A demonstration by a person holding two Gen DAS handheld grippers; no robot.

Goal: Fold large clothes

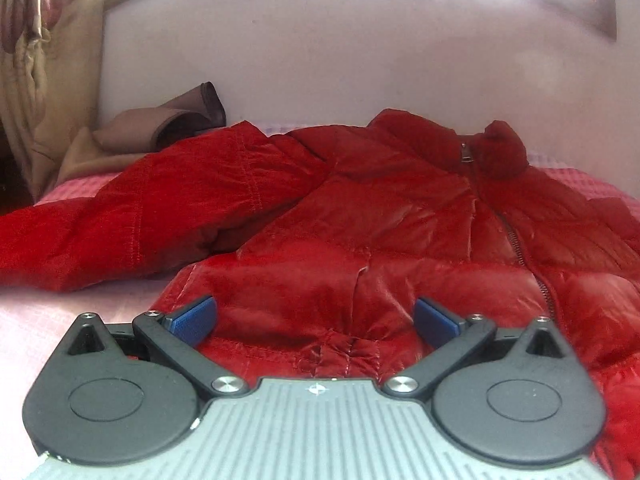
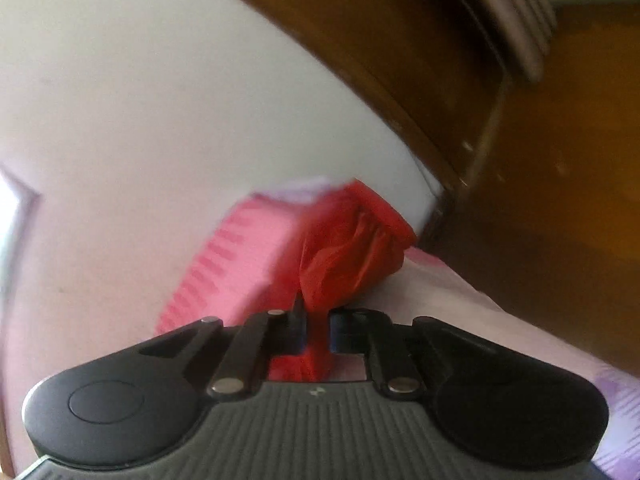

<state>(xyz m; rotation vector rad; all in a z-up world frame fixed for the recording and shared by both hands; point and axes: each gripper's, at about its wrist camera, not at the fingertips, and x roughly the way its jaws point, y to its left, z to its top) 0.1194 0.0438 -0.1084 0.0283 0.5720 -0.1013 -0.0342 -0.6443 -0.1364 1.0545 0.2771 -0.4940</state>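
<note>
The right gripper [image 2: 316, 334] pinches a red jacket [image 1: 360, 216] fold, while the left gripper [image 1: 314, 318] (jaws wide) hovers over the hem, collar farthest away.

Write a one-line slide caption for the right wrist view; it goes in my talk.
Right gripper shut on a bunched fold of the red jacket, above the pink bedcover.
</note>
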